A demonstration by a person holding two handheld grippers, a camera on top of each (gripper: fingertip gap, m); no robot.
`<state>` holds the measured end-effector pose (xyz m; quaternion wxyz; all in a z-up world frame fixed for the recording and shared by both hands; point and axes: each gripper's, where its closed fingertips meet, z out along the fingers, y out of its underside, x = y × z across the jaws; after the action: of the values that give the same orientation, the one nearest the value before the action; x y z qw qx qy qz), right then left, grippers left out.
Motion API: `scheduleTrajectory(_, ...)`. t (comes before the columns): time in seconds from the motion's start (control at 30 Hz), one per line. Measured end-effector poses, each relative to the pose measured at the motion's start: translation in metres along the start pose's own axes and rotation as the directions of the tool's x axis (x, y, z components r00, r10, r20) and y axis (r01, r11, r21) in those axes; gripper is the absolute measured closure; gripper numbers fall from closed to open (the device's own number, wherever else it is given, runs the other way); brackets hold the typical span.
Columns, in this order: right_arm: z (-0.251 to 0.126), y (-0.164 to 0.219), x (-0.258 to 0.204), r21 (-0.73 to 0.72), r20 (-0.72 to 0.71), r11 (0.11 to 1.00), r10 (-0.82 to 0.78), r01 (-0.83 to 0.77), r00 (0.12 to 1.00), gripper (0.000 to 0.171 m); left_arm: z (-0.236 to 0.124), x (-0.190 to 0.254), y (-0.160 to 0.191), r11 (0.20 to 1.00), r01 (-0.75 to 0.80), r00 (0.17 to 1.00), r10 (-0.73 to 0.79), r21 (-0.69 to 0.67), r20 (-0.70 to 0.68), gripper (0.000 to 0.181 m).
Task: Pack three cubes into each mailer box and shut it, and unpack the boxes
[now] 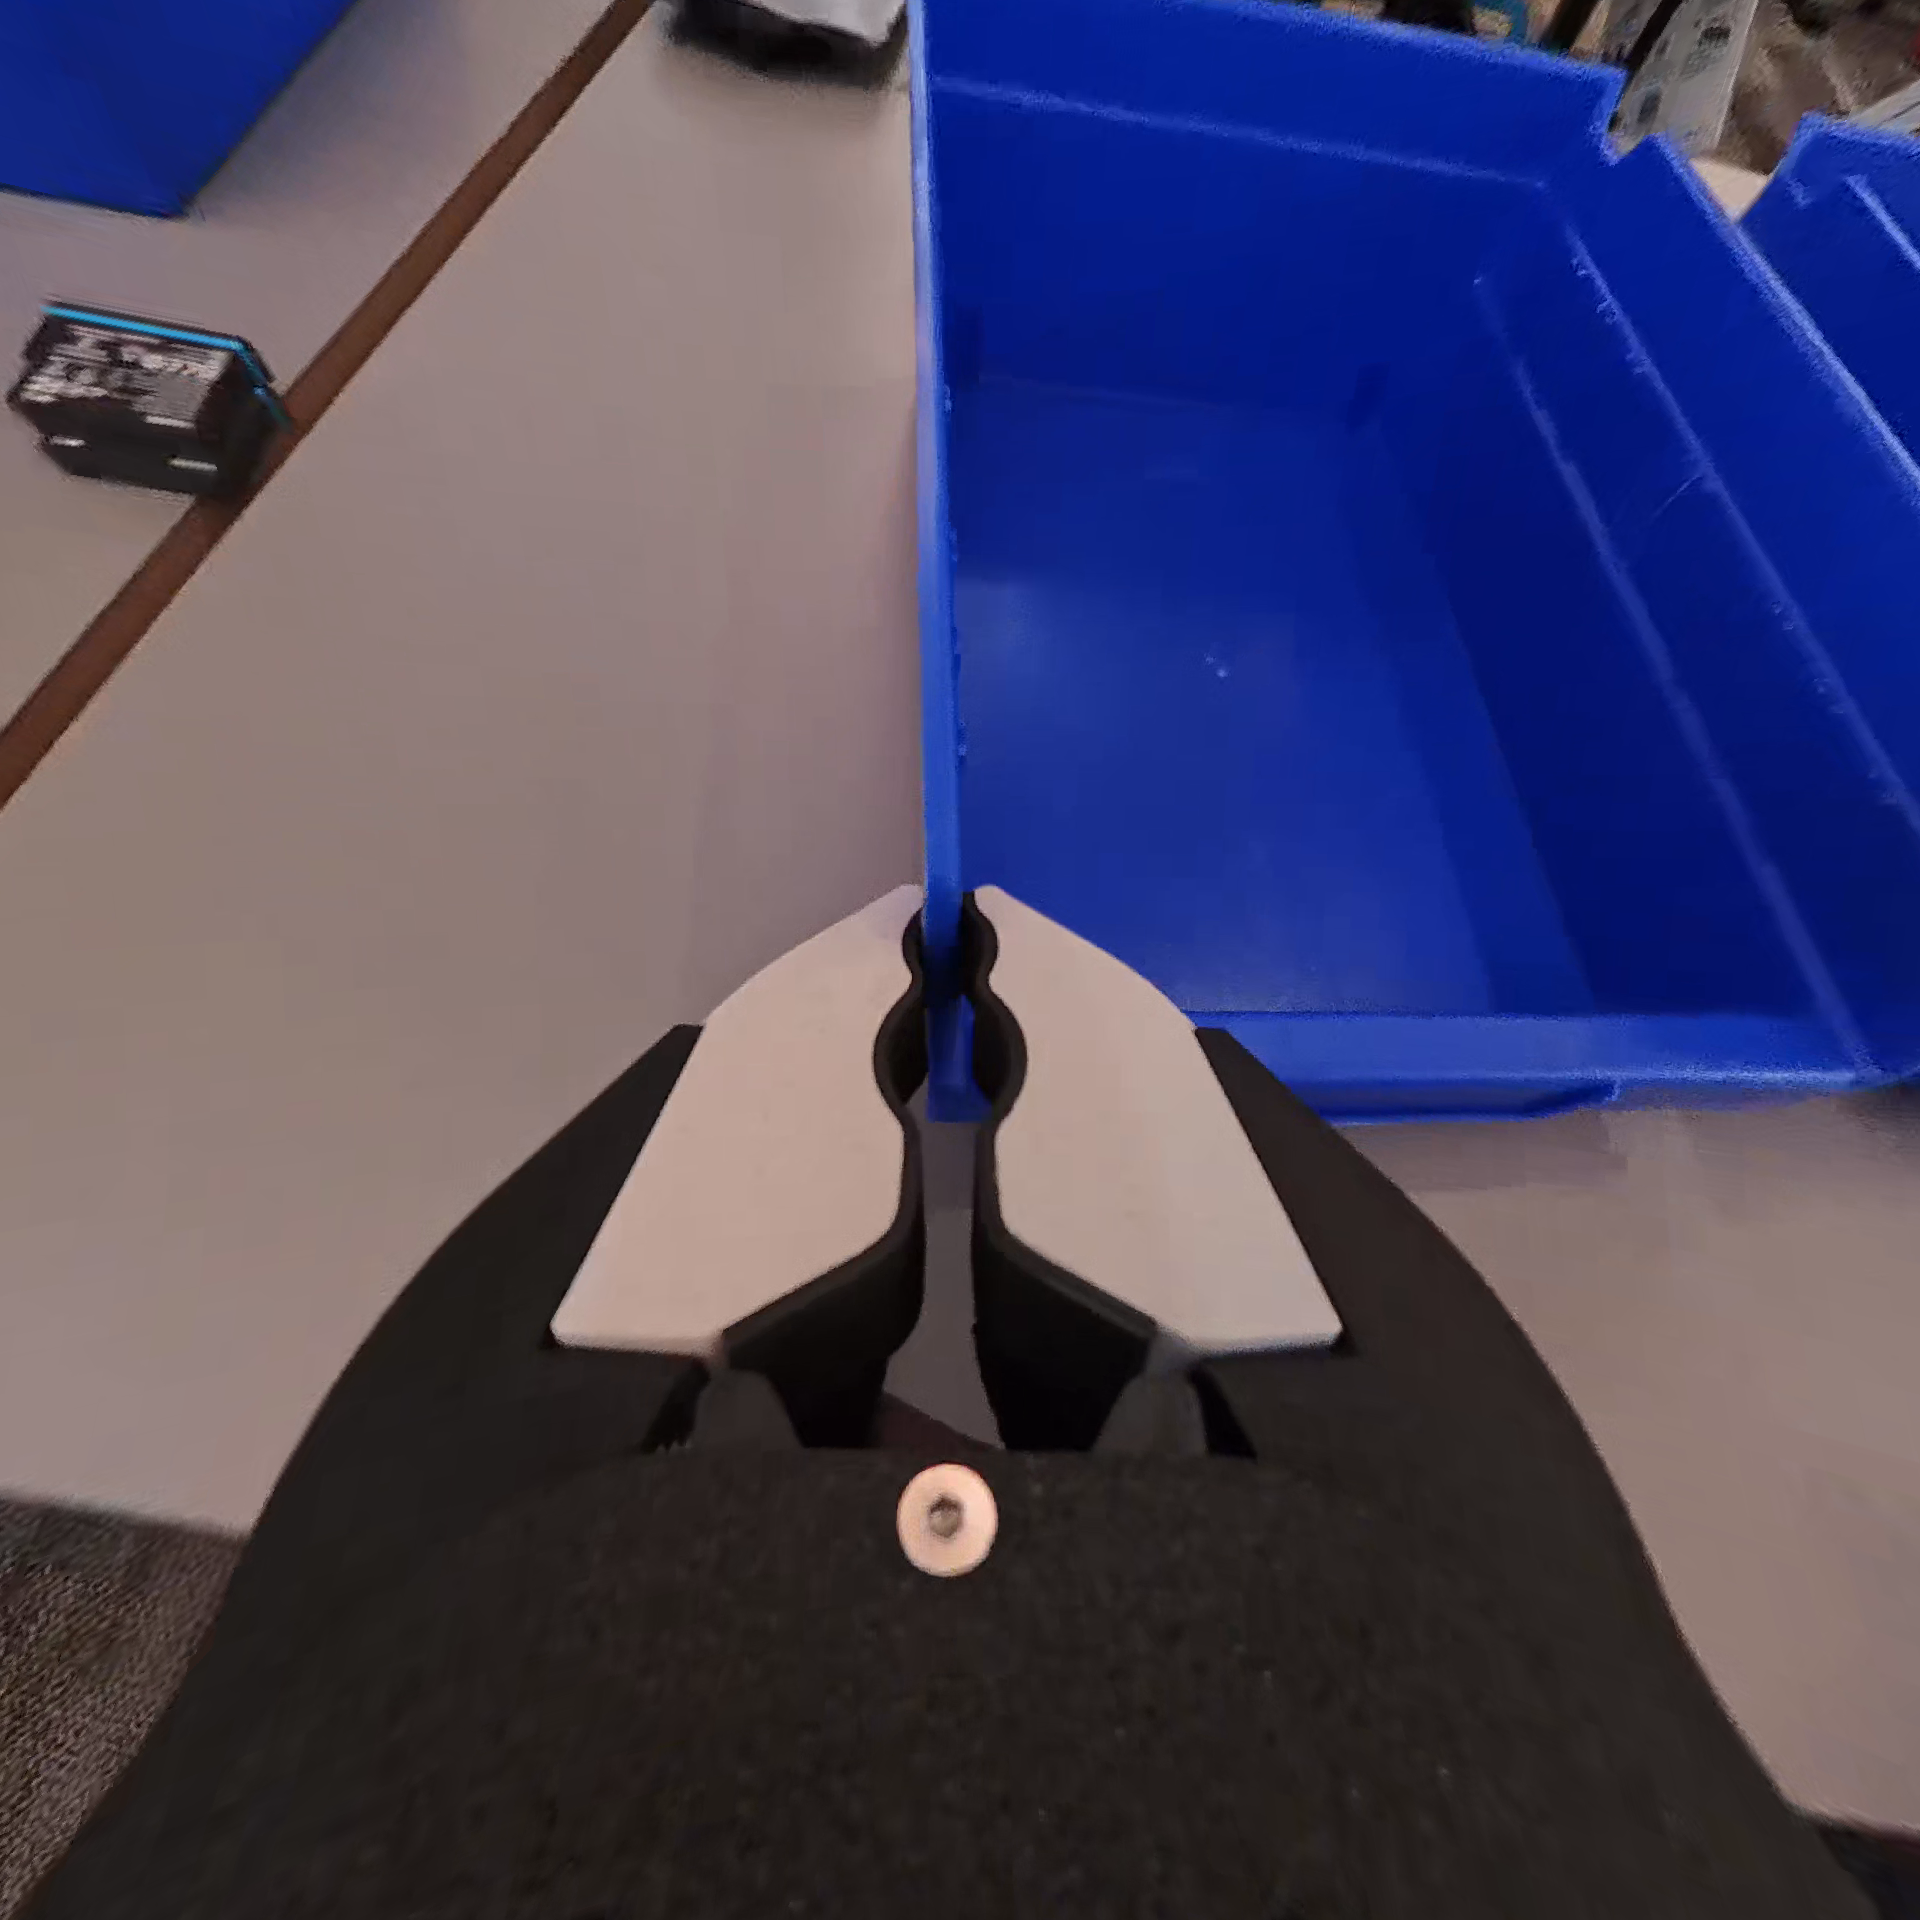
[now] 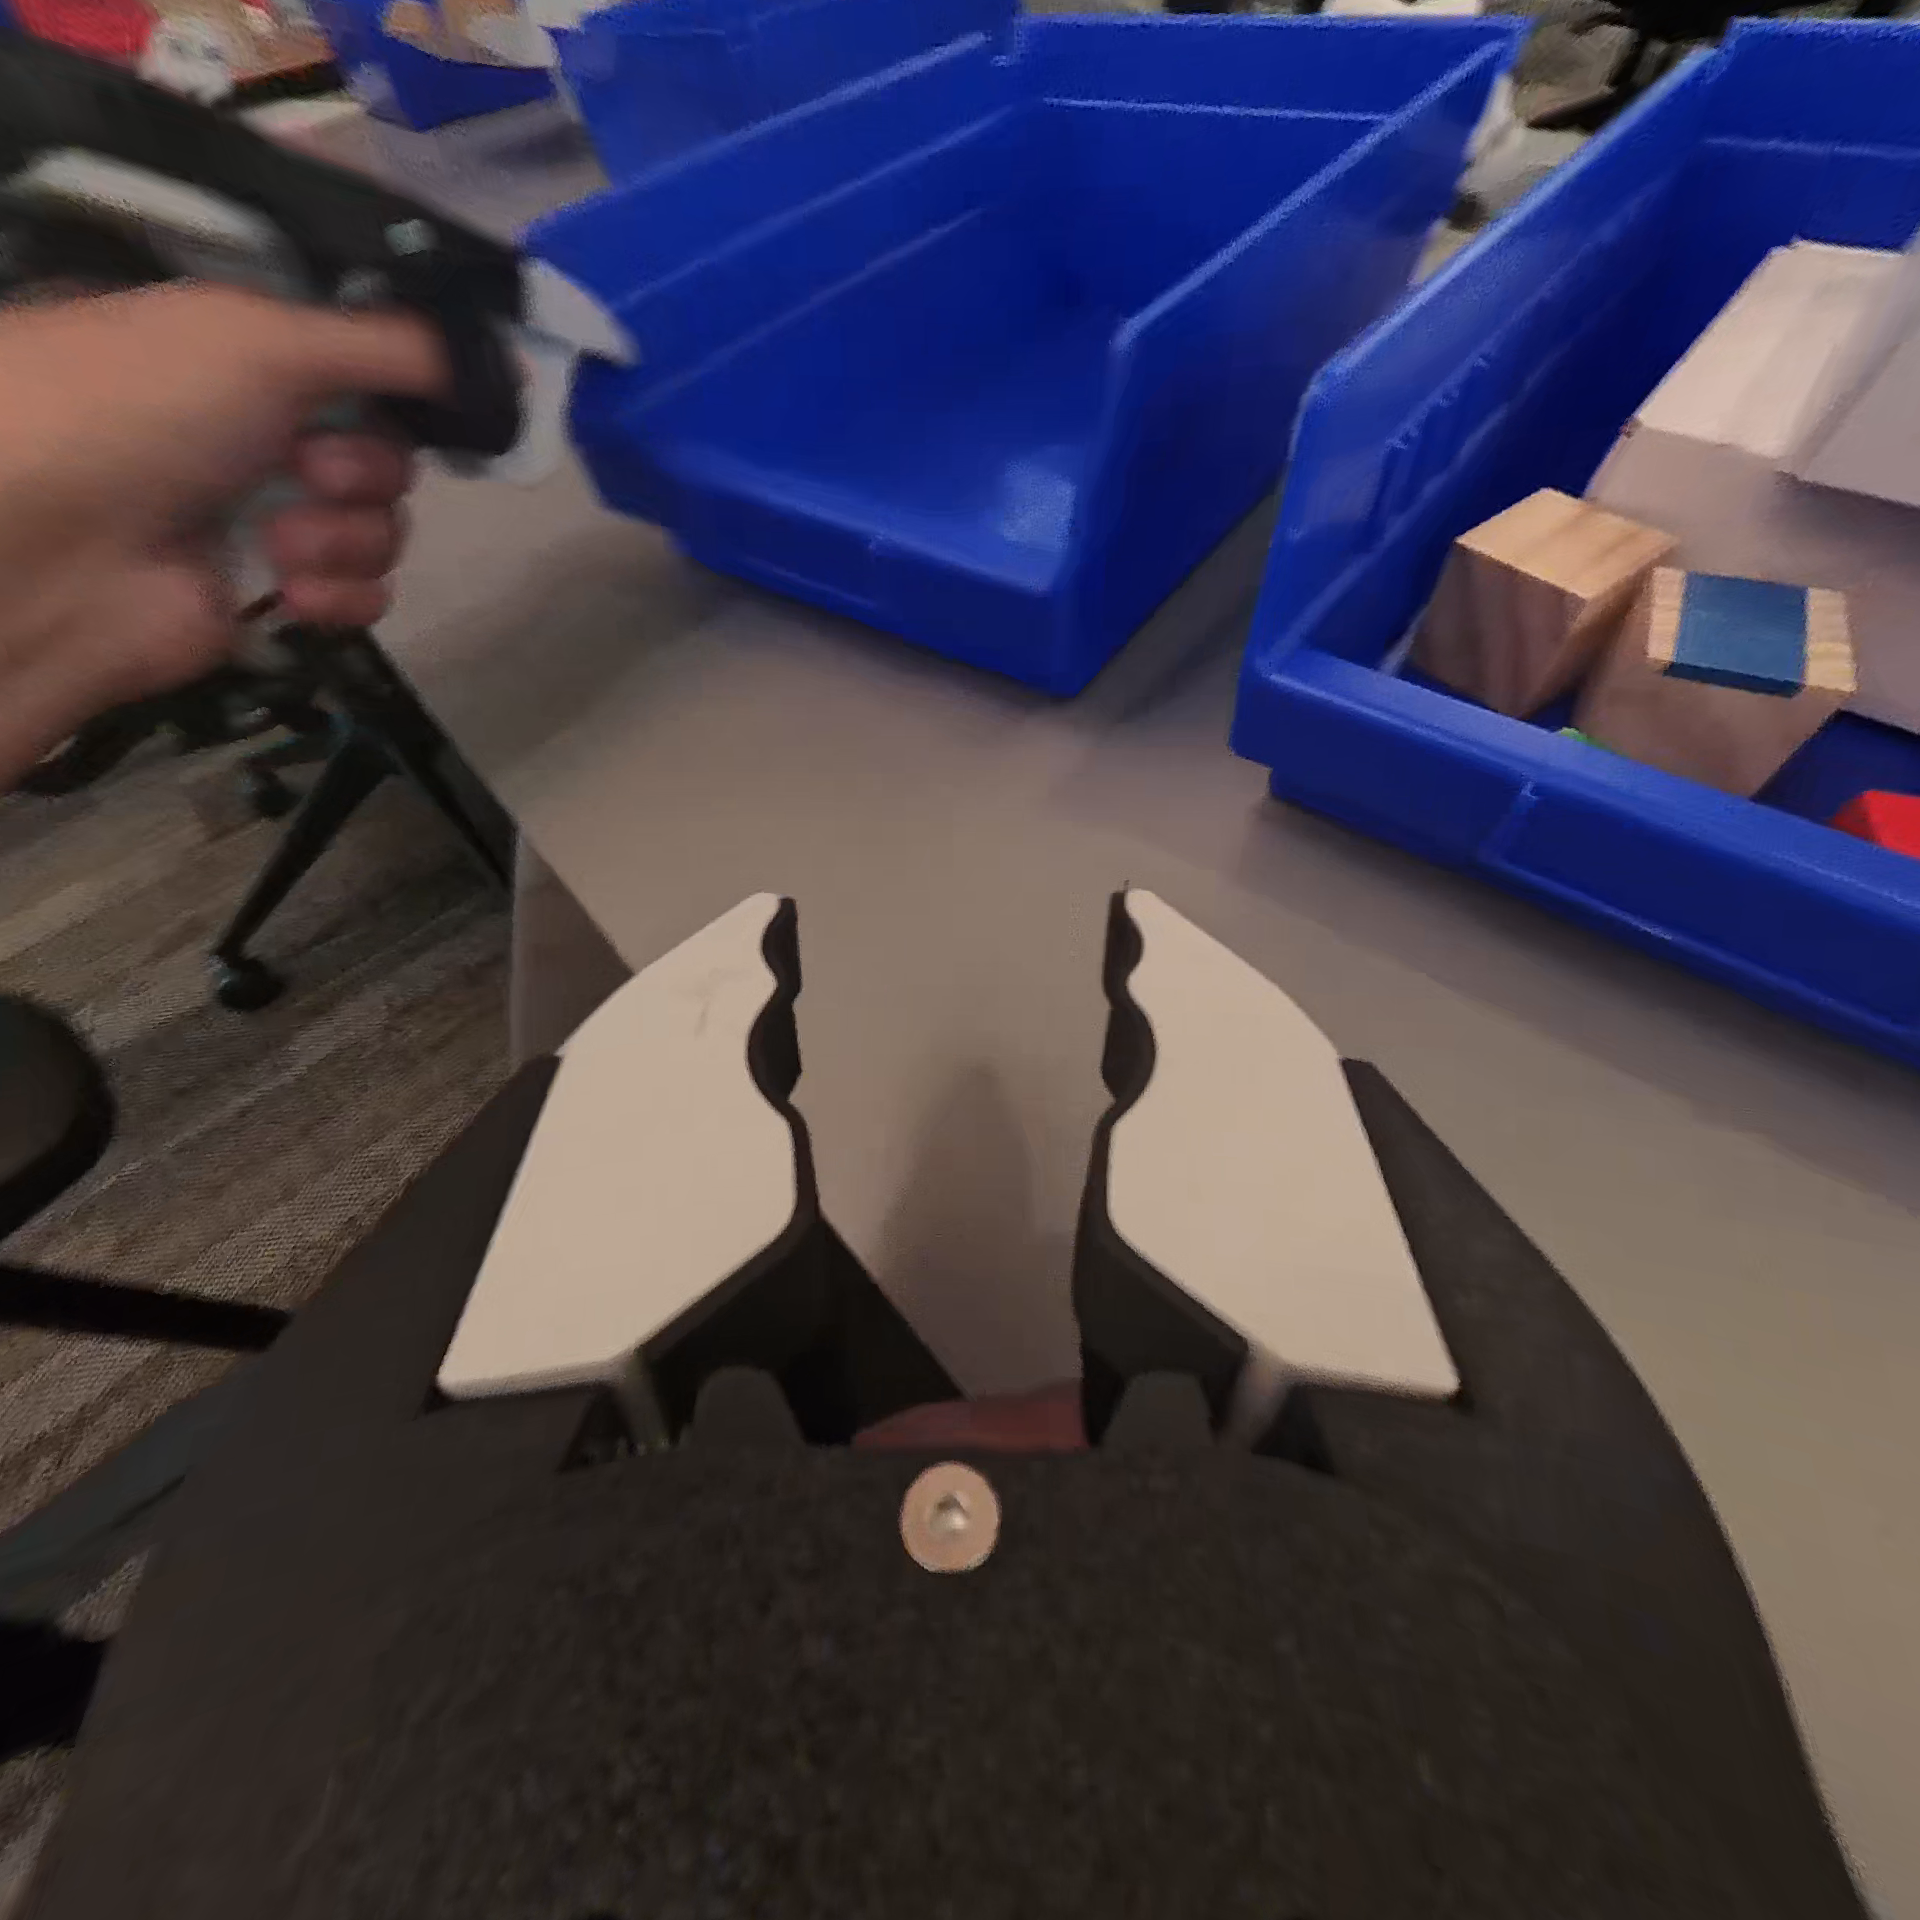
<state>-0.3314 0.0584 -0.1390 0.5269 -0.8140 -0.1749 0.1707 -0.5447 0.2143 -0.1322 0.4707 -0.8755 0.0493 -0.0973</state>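
My left gripper [image 1: 943,914] is shut on the near left wall of an empty blue bin [image 1: 940,623] that stands on the grey table. The same bin [image 2: 935,436] shows in the right wrist view, with the left gripper [image 2: 582,322] and a hand on its near left corner. My right gripper [image 2: 954,914] is open and empty above the bare table, short of the bins. A second blue bin [image 2: 1382,790] at the right holds wooden cubes [image 2: 1538,603], one with a blue face [image 2: 1745,634], a red piece [image 2: 1886,821] and white mailer boxes [image 2: 1766,384].
A black box-shaped item [image 1: 135,400] lies on a neighbouring table at the left, past a brown gap [image 1: 343,343]. Another blue bin [image 1: 1860,260] is at the far right. The table's left edge [image 2: 520,862] drops to carpet with chair legs [image 2: 312,810]. More blue bins [image 2: 727,73] stand behind.
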Motion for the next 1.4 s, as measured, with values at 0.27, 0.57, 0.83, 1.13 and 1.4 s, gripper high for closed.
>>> scheduleTrajectory(0.27, 0.047, -0.029, -0.015, 0.007, -0.133, 0.997, 0.078, -0.078, 0.988, 0.125, -0.074, 0.009, 0.049, 1.000, -0.023, 0.996, 0.022, 0.018, 0.085, 0.179)
scheduleTrajectory(0.57, 0.063, -0.031, 0.008, 0.003, -0.264, 1.000, 0.025, -0.025, 0.964, 0.167, -0.088, 0.015, 0.059, 0.997, -0.057, 0.995, 0.053, 0.046, 0.091, 0.177)
scheduleTrajectory(0.83, 0.063, -0.034, 0.010, 0.006, -0.284, 1.000, -0.014, 0.016, 0.959, 0.167, -0.089, 0.017, 0.057, 0.997, -0.068, 0.994, 0.063, 0.047, 0.094, 0.177)
scheduleTrajectory(1.13, 0.023, -0.100, 0.021, 0.071, -0.247, 0.997, 0.006, 0.012, 0.969, 0.166, -0.150, 0.057, -0.023, 0.902, -0.272, 0.955, 0.209, 0.336, 0.212, 0.177)
scheduleTrajectory(1.4, -0.137, -0.214, 0.112, 0.362, -0.456, 0.919, 0.029, 0.156, 0.889, 0.167, -0.207, 0.213, -0.135, 0.730, -0.291, 0.948, 0.305, 0.619, 0.086, 0.176)
